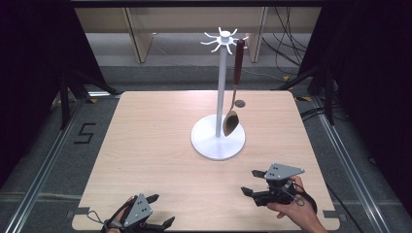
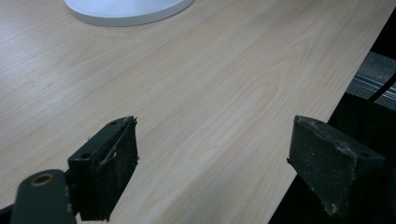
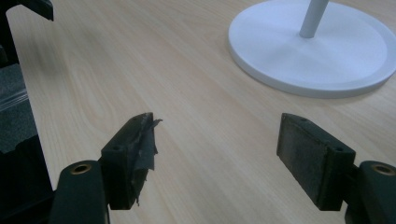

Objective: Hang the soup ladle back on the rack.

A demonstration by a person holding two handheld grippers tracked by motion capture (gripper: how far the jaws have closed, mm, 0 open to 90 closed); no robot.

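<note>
- A wooden spoon [image 1: 232, 114] with a dark red handle hangs by its top end from one hook of a white utensil stand [image 1: 222, 87]. Its bowl dangles just above the stand's round base [image 3: 317, 56], ahead of both pairs of jaws and clear of them. Judged from that, the hanging looks done.
- The right gripper [image 1: 251, 181], in the person's hand [image 1: 291, 206] near the table's near right corner, has its jaws spread wide with nothing between them; the base lies ahead and slightly to the right of the gap, well apart from the pads.
- The left gripper [image 1: 160, 211] sits low at the near edge, jaws likewise wide and empty over bare wood. The base lies far ahead and to the left of them, and the table's edge runs just behind the right jaw in the left gripper view.
- Both tools appear parked back from the stand, probably to leave the spoon swinging free.
- The table [image 1: 160, 141] is pale wood-grain laminate, otherwise bare. Grey floor with metal rails flanks it, a "5" [image 1: 85, 132] is marked at left, dark curtains close both sides, and cables [image 1: 284, 46] trail across the floor beyond.
</note>
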